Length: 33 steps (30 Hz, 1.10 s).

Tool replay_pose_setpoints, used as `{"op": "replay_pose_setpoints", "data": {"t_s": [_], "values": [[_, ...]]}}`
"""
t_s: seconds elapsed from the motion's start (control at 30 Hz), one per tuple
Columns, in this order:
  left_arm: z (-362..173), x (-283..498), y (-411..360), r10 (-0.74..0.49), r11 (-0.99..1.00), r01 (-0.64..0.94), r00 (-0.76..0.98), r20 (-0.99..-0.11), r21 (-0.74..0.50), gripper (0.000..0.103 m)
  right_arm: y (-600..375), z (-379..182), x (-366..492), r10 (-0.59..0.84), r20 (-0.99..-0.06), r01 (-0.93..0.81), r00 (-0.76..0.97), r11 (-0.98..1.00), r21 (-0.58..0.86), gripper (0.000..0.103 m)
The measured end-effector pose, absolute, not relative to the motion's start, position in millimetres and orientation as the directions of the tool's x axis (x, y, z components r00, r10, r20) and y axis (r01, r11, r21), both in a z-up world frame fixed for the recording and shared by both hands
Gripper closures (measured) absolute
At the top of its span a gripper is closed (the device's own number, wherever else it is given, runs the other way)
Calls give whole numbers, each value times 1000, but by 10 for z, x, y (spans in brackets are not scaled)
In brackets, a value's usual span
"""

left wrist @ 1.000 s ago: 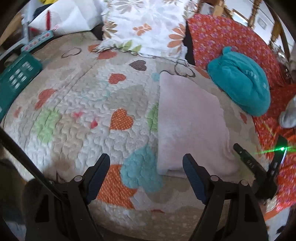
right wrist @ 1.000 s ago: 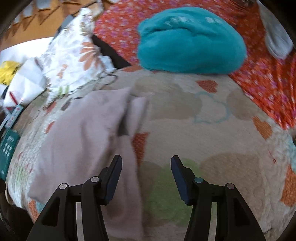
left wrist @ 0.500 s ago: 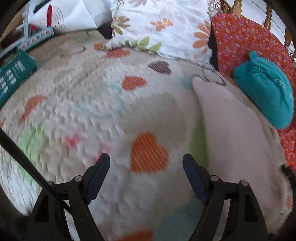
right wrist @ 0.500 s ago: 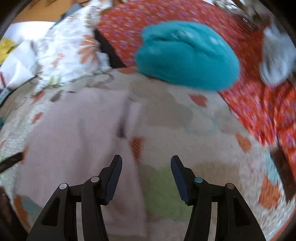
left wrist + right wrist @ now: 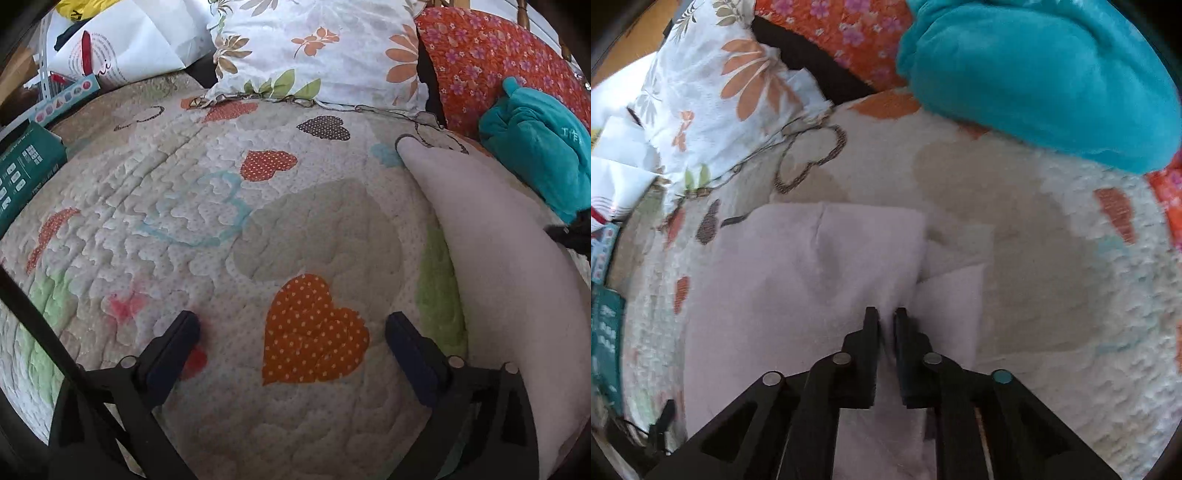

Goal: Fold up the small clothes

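The right gripper [image 5: 885,317] has just snapped closed, and its 2 black fingers [image 5: 870,332] now pinch a soft ridge of the pale pink cloth [image 5: 798,280], the fabric bunching up between the pads. That cloth is a fuzzy, fleece-like piece, folded flat on the quilt [image 5: 1052,258] with 1 squared flap sticking out to the right of the pinch. It lies on the bed near the teal plush bundle [image 5: 1045,74], which sits rounded and thick at the top right.

Over on the left, the left gripper [image 5: 291,325] has just spread wide, nothing between its fingers [image 5: 177,343], hanging above bare quilt with an orange dotted heart patch [image 5: 314,332] centred between them. The quilt is puffy, stitched in wavy lines, scattered with heart shapes. The pink cloth curves along the right edge of this view, beside the right finger. A floral pillow [image 5: 317,48] leans at the head of the bed, an orange flowered cushion [image 5: 491,62] beside it.
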<state>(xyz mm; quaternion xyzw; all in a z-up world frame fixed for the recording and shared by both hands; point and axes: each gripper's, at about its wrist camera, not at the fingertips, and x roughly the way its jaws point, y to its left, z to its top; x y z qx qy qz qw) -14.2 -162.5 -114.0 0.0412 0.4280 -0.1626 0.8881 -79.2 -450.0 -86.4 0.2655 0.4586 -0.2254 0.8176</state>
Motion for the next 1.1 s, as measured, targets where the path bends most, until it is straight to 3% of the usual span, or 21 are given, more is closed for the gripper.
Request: {"op": "replay_pose_setpoints", "data": {"t_s": [0.13, 0.37, 0.57, 0.63, 0.7, 0.8, 0.97, 1.1], "values": [[-1147, -102, -1640, -259, 942, 327, 577, -774, -72, 0, -4623, -877, -923, -308, -905, 727, 293, 687, 1, 102], [-1093, -168, -1562, -291, 928, 362, 567, -770, -84, 2, -4075, -197, -1564, -227, -822, 629, 522, 754, 191, 101], [-834, -452, -1392, -316, 925, 359, 554, -770, -122, 14, -3617, -412, -1741, -39, -824, 475, 565, 832, 285, 92], [-679, -628, -1374, -331, 915, 386, 550, -766, -117, 14, -3636, -620, -1834, -55, -860, 503, 508, 829, 244, 83], [-542, -765, -1416, -347, 898, 427, 540, -767, -105, 14, -3753, -826, -2001, -126, -897, 583, 423, 796, 163, 82], [-402, -886, -1571, -370, 869, 485, 509, -777, -96, 14, -3908, -865, -2325, -77, -874, 621, 480, 733, 276, 70], [-515, -966, -1993, -383, 838, 536, 434, -815, -108, 14, -3928, -762, -2797, -108, -839, 648, 534, 689, 324, 70], [-904, -1023, -2251, -305, 829, 556, 358, -882, -61, 17, -3897, -692, -3021, -117, -815, 638, 568, 688, 346, 65]]}}
